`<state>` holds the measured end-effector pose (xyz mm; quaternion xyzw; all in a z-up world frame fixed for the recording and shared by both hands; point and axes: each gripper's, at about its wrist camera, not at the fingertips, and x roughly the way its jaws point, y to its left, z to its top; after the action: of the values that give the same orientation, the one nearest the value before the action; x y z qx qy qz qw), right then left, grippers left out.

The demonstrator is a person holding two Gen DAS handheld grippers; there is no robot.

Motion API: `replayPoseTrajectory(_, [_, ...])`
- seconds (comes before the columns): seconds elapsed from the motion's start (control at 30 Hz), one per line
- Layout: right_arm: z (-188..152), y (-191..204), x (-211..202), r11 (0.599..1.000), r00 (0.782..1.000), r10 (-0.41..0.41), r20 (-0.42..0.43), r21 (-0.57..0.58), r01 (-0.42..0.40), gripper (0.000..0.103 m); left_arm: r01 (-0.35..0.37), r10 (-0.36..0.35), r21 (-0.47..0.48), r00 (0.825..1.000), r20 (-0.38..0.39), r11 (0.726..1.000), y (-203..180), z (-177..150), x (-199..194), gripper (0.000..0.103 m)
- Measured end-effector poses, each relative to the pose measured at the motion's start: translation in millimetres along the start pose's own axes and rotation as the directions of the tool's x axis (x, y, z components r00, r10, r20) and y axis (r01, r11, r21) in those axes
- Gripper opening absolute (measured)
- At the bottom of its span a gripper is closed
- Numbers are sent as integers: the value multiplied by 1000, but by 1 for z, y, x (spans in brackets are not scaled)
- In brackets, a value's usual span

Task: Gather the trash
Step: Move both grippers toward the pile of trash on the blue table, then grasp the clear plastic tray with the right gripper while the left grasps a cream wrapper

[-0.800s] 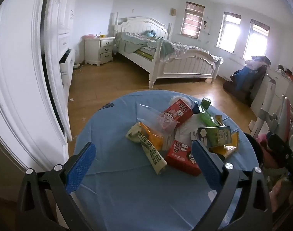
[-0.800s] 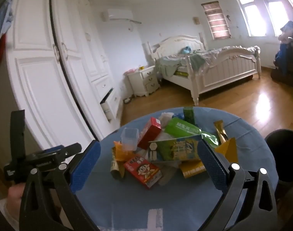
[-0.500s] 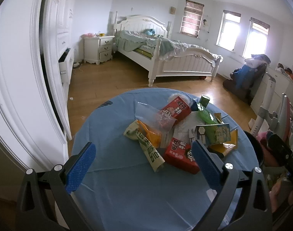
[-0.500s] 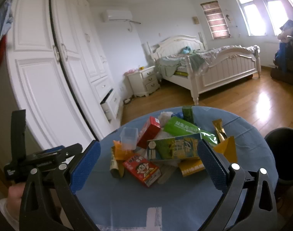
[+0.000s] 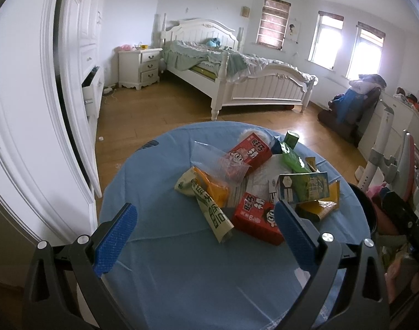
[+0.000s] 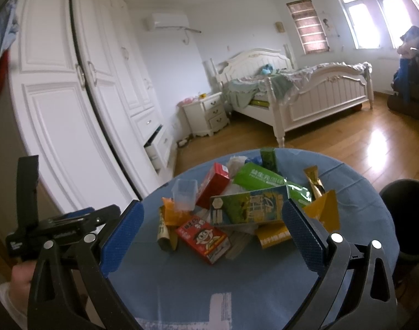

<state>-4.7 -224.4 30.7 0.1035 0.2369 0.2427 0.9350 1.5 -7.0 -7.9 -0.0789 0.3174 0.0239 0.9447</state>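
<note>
Both tools, left tool (image 5: pixel 202 233) and right tool (image 6: pixel 209 228), hover spread wide, grasping nothing, near the trash pile (image 6: pixel 237 206) heaped mid-table (image 5: pixel 182 275). A dark bin (image 6: pixel 407 209) stands right of the table; a white bed (image 5: pixel 237 82) lies far beyond.

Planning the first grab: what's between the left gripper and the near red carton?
Only bare blue tablecloth between the left gripper and the red carton, per the left wrist view.

Right tool (image 6: pixel 212 228) agape above desk (image 6: pixel 264 288).
Trash pile (image 6: pixel 237 206) lies ahead between its fingers; dark bin (image 6: pixel 407 220) to its right.
</note>
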Motion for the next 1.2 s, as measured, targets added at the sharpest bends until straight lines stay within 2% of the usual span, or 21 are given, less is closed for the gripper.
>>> replayPoseTrajectory(0.57, [-1,-6,9,1000,1000,4,-10,7,-4,99,-26,27,32,999,-31,999,-6,-1,8,98])
replayPoseTrajectory(0.73, [-3,-9,19,1000,999,6,-35,-5,-6,99,7,-7,-14,1000,-28,1000,-1,-3,15,98])
replayPoseTrajectory(0.8, [-2,-10,26,1000,999,12,-50,-11,-13,99,11,-12,-16,998,-65,1000,5,-4,22,98])
replayPoseTrajectory(0.9, [14,-7,47,997,991,77,-108,-7,-78,99,41,-48,-61,991,-123,997,25,-9,35,98])
replayPoseTrajectory(1.0, [54,5,81,988,969,143,-203,-31,-152,99,41,-53,-77,984,-167,996,43,-14,51,98])
replayPoseTrajectory(1.07, [80,19,116,976,937,199,-288,-29,-216,98,54,-69,-92,983,-172,994,53,-13,60,98])
replayPoseTrajectory(1.1, [91,29,141,972,911,201,-359,-41,-231,98,61,-76,-93,983,-167,994,55,-12,62,98])
replayPoseTrajectory(1.13, [99,39,172,967,871,199,-449,-54,-249,98,76,-92,-96,980,-175,992,56,-10,66,98])
replayPoseTrajectory(1.17, [104,49,193,960,842,210,-497,-59,-274,98,98,-117,-103,974,-193,990,55,-9,71,98])
replayPoseTrajectory(1.2, [107,61,219,956,818,188,-544,-88,-279,98,110,-129,-101,972,-195,989,53,-7,75,98])
